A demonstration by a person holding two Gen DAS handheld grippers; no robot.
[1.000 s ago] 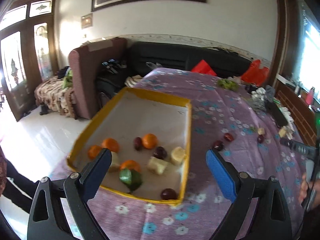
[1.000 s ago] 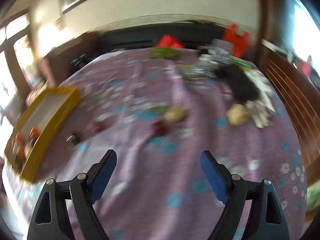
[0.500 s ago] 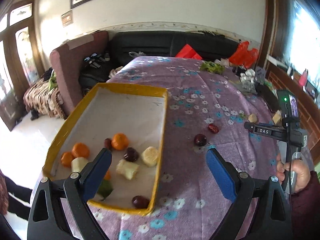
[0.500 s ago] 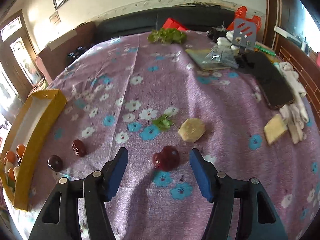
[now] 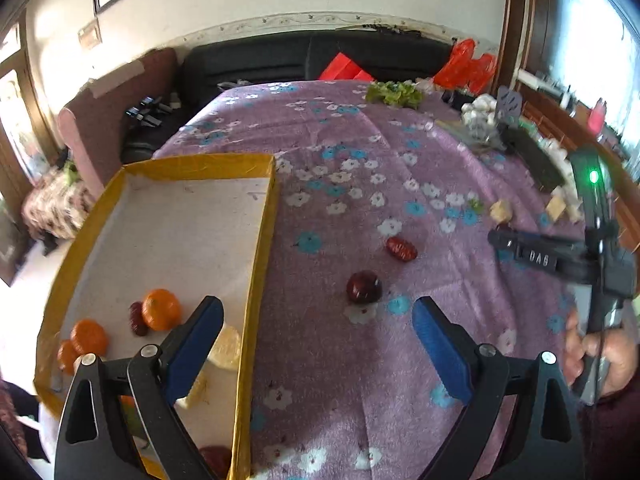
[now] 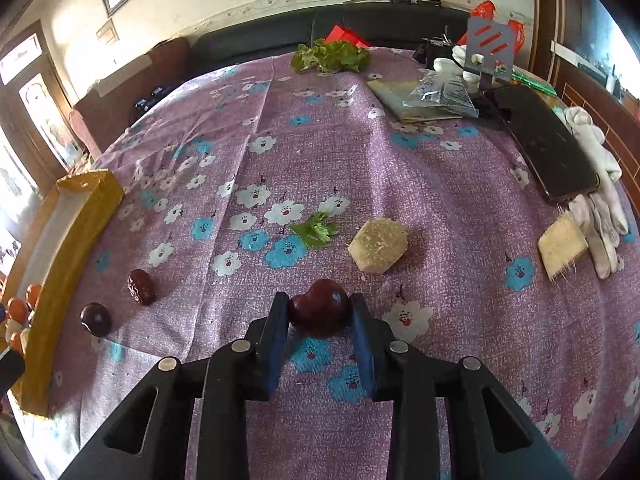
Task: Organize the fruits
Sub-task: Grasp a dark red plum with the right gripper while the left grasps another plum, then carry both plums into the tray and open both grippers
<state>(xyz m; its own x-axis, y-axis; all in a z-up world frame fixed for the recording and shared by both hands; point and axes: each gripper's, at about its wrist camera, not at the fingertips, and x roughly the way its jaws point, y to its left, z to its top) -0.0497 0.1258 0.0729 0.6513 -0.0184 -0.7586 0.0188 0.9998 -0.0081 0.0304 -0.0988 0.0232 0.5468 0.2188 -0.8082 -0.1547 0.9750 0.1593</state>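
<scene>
My right gripper has just closed its blue-padded jaws onto a glossy dark-red fruit resting on the fuzzy purple floral cloth of the bench. My left gripper hangs with jaws wide apart, empty, beside the yellow-rimmed cardboard tray holding round oranges.

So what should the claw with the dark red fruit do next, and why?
Probably lift it. The right claw has just been closing and its pads now press both sides of the dark red fruit, which sits on the purple cloth. The yellow tray lies off to the left.
</scene>
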